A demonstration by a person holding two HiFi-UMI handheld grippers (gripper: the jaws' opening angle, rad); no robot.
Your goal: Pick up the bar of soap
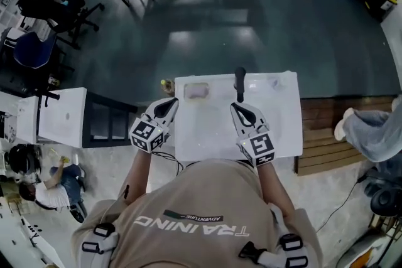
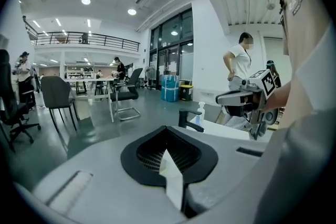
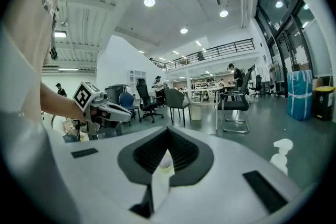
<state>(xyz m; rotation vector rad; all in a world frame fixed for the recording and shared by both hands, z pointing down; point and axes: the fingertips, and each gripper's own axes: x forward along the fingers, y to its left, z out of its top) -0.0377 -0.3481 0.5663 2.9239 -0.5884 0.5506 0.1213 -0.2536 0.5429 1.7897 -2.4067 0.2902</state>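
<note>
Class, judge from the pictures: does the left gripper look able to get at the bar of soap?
Probably yes: the bar of soap lies just ahead of the left gripper with nothing between; the black faucet stands aside. Its fingers are shut, so must open first.

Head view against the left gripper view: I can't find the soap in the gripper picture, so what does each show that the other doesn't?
Only the head view shows the bar of soap, lying in a recess at the far left of the white sink top. Only the left gripper view shows that the left gripper is shut with nothing between its jaws. Both show the black faucet and the right gripper.
</note>
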